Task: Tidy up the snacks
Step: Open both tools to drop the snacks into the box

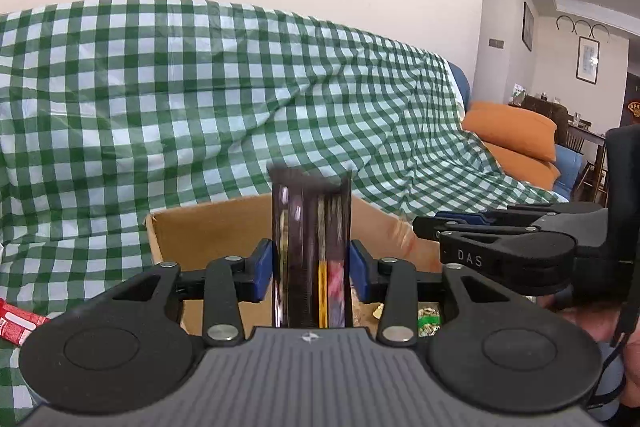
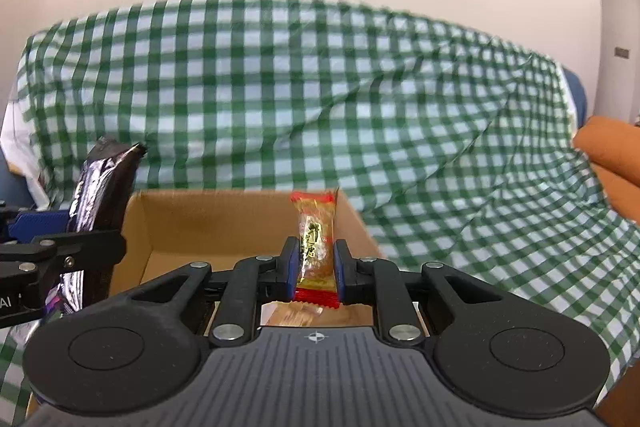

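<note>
Over an open brown cardboard box [image 2: 224,227] set on a green-and-white checked cloth [image 2: 320,99], two hand-held black grippers each carry a snack. The left gripper [image 1: 311,267] has a tall dark glossy snack packet [image 1: 310,251] standing upright between its blue-padded fingers [image 1: 262,267]; the pads sit at the packet's sides, though the packet is blurred and a firm press cannot be made out with certainty. In the right wrist view the same dark packet [image 2: 102,203] shows at the left edge of the box, held above its near left corner. The right gripper [image 2: 316,269] is clamped tight on a small clear-and-gold wrapped sweet with red crimped ends [image 2: 316,247], held upright above the right half of the box, its top reaching past the far wall. Inside the box, loose wrapped pieces lie on the floor: a pale one [image 2: 294,315] just under the right gripper's fingers, and green-and-gold ones [image 1: 428,319] seen past the left gripper. A red-and-white wrapper [image 1: 18,325] rests on the cloth left of the box. Orange cushions [image 1: 516,135] sit on the sofa beyond the cloth's right edge.
</note>
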The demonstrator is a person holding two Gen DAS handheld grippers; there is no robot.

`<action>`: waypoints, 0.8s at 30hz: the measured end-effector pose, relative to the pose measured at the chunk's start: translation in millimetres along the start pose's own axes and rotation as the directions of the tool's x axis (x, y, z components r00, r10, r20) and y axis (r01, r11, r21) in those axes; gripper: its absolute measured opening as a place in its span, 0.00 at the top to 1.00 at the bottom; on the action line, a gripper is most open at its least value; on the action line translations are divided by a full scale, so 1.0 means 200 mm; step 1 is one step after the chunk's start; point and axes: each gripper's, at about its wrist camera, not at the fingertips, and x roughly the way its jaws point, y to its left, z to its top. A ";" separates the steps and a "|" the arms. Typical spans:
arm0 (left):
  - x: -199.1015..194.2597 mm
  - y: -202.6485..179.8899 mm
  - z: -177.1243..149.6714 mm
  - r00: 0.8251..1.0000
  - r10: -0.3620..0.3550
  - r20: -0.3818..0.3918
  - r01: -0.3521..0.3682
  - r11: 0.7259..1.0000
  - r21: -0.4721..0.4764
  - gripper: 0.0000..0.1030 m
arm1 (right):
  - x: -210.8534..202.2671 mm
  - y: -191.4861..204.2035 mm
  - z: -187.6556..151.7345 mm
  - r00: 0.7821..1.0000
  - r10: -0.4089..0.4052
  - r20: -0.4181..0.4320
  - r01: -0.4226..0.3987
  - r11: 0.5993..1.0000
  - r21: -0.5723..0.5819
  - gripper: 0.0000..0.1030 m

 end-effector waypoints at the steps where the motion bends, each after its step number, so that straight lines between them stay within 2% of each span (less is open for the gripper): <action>1: 0.00 0.00 0.00 1.000 0.003 0.003 -0.003 1.000 0.005 0.51 | 0.01 0.01 0.00 1.000 -0.011 -0.006 0.011 1.000 -0.005 0.81; 3: 0.00 0.00 0.00 1.000 0.011 0.005 -0.011 1.000 0.007 0.51 | 0.01 0.00 0.00 1.000 -0.016 -0.010 0.016 1.000 0.001 0.75; 5: 0.01 0.01 0.00 1.000 0.026 -0.002 -0.026 1.000 0.007 0.51 | 0.01 0.00 0.00 1.000 -0.023 -0.013 0.023 1.000 0.013 0.63; 7: 0.01 0.02 0.00 0.999 0.040 -0.005 -0.040 0.999 0.004 0.51 | 0.02 0.00 -0.01 0.999 -0.026 -0.020 0.026 1.000 0.013 0.60; 17: 0.00 0.07 0.00 0.996 0.087 -0.023 -0.087 0.996 -0.013 0.51 | 0.02 0.02 -0.02 0.999 -0.024 -0.036 0.024 1.000 0.007 0.60; 21: -0.03 0.14 -0.01 0.992 0.117 -0.056 -0.120 0.992 -0.047 0.50 | 0.02 0.05 -0.03 0.999 -0.023 -0.036 0.023 1.000 0.003 0.60; 24: -0.06 0.22 -0.02 0.983 0.164 -0.085 -0.172 0.980 -0.100 0.35 | 0.02 0.07 -0.03 0.999 -0.022 -0.035 0.022 1.000 -0.009 0.60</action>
